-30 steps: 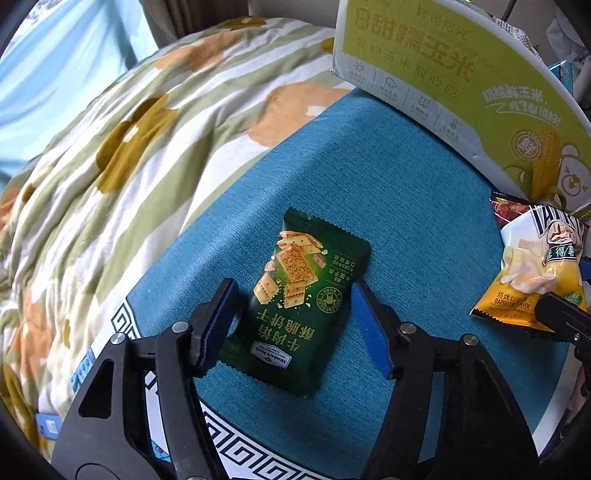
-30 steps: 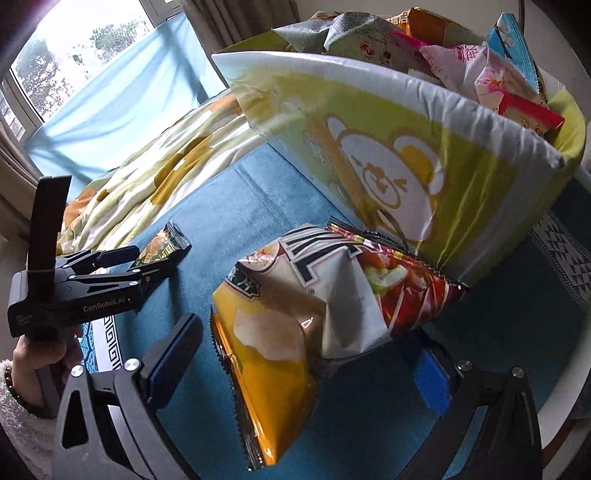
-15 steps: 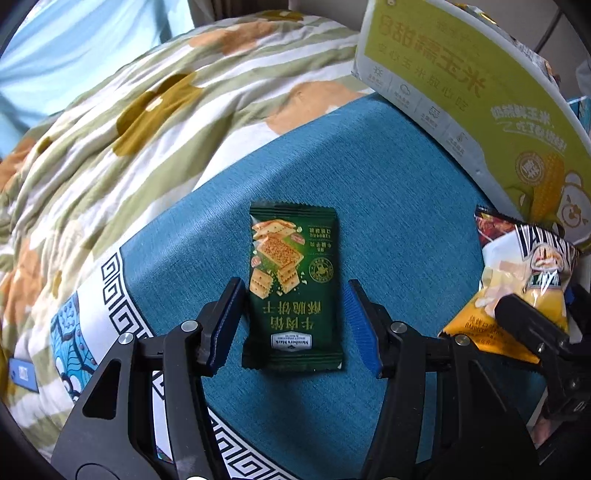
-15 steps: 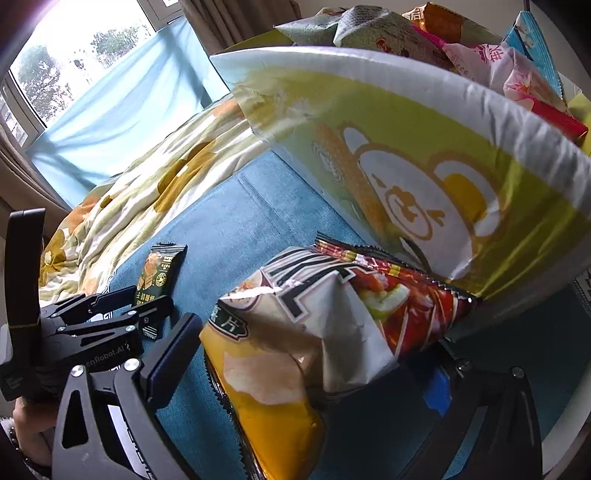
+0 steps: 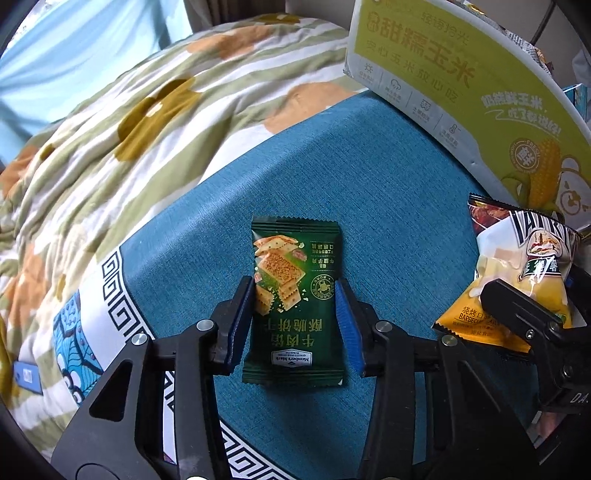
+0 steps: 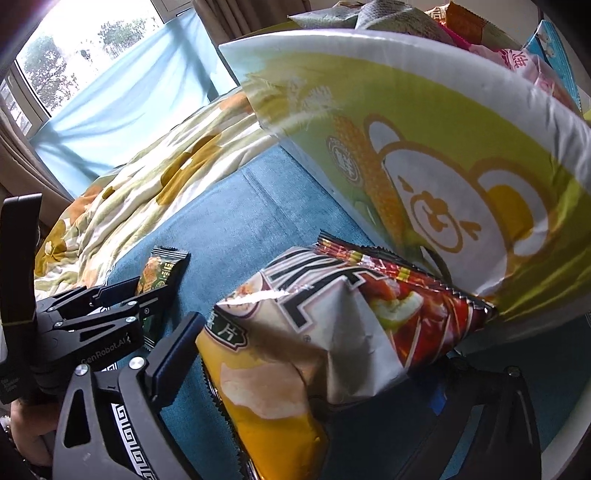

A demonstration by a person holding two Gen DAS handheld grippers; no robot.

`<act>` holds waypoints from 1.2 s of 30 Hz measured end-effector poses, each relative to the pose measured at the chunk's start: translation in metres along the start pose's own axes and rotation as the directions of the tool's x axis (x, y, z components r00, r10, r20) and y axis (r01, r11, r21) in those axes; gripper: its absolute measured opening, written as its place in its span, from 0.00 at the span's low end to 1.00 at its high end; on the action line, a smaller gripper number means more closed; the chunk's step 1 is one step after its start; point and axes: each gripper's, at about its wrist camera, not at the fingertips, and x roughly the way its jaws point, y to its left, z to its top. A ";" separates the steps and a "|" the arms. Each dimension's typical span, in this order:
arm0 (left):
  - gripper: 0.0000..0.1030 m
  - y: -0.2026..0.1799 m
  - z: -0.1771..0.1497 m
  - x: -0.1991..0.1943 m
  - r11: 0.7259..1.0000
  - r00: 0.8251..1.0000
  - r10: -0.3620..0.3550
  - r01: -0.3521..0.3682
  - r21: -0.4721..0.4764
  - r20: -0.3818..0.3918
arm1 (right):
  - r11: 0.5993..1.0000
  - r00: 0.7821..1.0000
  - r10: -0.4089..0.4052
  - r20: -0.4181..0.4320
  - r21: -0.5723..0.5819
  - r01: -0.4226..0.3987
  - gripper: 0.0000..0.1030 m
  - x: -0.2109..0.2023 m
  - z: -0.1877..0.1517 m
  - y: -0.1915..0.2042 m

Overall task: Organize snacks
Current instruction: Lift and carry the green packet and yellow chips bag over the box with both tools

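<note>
My left gripper (image 5: pixel 295 314) is clamped on the dark green cracker packet (image 5: pixel 293 306), flat on the blue cloth (image 5: pixel 388 206) between its pads. My right gripper (image 6: pixel 306 369) is closing around the crinkled yellow-and-red chip bag (image 6: pixel 325 343).

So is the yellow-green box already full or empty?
Filled above its rim: the yellow-green box shows several snack packets sticking out over the top.

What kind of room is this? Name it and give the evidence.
Probably a bedroom: a flower-patterned quilt lies rumpled beside the blue cloth, and a curtained window lets in daylight behind it.
</note>
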 end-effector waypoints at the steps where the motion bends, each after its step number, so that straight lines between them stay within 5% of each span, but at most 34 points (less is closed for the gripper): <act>1: 0.38 0.000 -0.002 -0.001 1.000 1.000 -0.001 0.001 -0.006 0.000 | 1.000 1.000 0.001 0.000 -0.004 -0.001 0.94 0.001 0.001 0.001; 9: 0.38 0.008 -0.014 -0.009 0.997 1.000 -0.018 0.018 -0.080 -0.004 | 0.997 0.999 0.032 0.001 -0.069 -0.032 0.80 0.000 0.000 0.008; 20: 0.38 0.009 -0.012 -0.071 0.993 0.998 0.000 0.008 -0.121 0.071 | 0.976 0.995 0.090 0.045 -0.204 -0.079 0.80 -0.030 0.003 0.033; 28: 0.38 -0.005 0.011 -0.152 0.986 0.987 -0.011 0.037 -0.162 0.159 | 0.956 0.986 0.162 0.049 -0.255 -0.144 0.80 -0.094 0.017 0.041; 36: 0.38 -0.068 0.062 -0.204 0.990 0.962 -0.009 0.047 -0.136 0.272 | 0.940 0.970 0.200 0.136 -0.304 -0.151 0.80 -0.166 0.062 0.008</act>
